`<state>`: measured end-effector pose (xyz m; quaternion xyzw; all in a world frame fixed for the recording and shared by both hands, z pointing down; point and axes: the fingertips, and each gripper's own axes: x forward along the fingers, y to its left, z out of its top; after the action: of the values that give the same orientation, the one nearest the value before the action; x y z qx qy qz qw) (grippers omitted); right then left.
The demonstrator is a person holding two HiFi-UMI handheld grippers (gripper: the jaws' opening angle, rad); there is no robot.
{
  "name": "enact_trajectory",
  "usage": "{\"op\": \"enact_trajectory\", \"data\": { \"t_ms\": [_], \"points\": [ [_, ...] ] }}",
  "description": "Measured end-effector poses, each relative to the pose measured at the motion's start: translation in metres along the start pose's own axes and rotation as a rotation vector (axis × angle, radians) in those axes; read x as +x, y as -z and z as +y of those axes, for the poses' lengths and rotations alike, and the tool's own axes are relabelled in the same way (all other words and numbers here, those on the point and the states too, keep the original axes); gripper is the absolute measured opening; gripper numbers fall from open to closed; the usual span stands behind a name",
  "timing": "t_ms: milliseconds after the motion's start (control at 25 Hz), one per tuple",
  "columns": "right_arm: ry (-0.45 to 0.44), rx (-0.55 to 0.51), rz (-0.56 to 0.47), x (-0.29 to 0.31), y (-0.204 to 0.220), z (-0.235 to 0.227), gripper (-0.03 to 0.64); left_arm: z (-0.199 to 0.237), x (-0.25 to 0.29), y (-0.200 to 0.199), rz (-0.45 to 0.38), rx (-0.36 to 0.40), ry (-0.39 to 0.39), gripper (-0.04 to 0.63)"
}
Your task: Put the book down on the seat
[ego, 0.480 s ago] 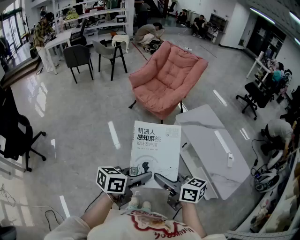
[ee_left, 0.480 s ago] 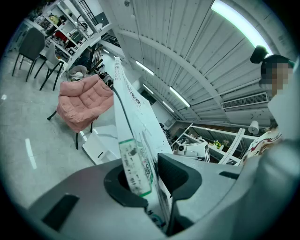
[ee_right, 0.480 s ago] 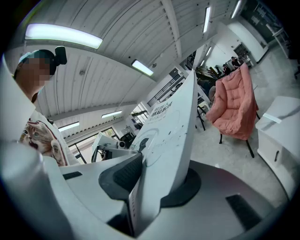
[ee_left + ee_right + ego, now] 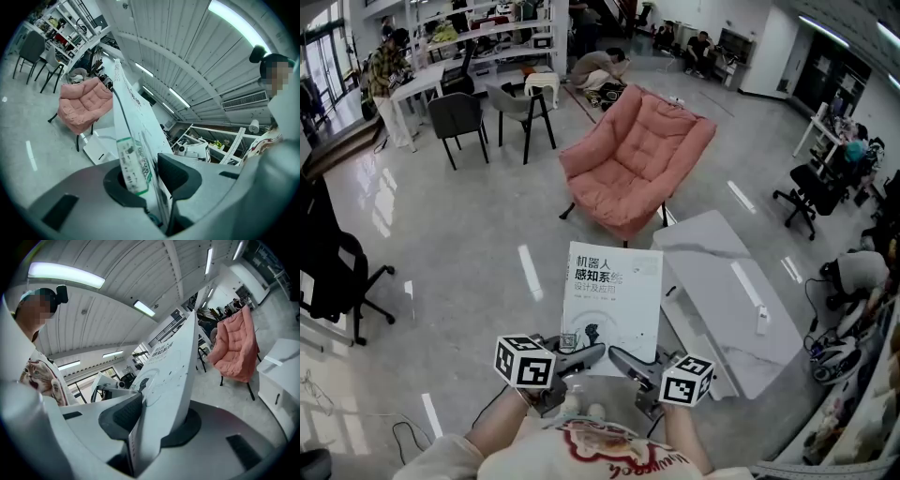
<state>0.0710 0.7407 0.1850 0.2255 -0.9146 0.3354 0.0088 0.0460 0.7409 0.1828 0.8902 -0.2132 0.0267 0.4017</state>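
A low white table (image 4: 722, 281) stands on the shiny grey floor (image 4: 459, 234). A small white thing (image 4: 760, 321) lies on it. Far back are a dark chair (image 4: 455, 117) and a grey chair (image 4: 520, 103). A black wheeled chair (image 4: 328, 262) stands at the left.

White softcover book (image 4: 612, 295); seat, a pink cushioned armchair (image 4: 633, 159).
I hold the book aloft, cover up, tilted slightly, well apart from the armchair ahead.

The book (image 4: 612, 295) has its bottom edge hidden by the jaws; smaller cover print illegible.
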Motion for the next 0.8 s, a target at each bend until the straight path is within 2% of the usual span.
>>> {"op": "enact_trajectory", "data": {
  "t_ms": [160, 800],
  "points": [
    [-0.014, -0.032, -0.027, 0.004, -0.003, 0.006, 0.118, -0.001, -0.005, -0.004, -0.027, -0.009, 0.007, 0.078],
    [0.023, -0.018, -0.024, 0.042, -0.003, 0.006, 0.119, 0.026, -0.03, -0.016, -0.015, 0.0, -0.005, 0.078]
  ]
}}
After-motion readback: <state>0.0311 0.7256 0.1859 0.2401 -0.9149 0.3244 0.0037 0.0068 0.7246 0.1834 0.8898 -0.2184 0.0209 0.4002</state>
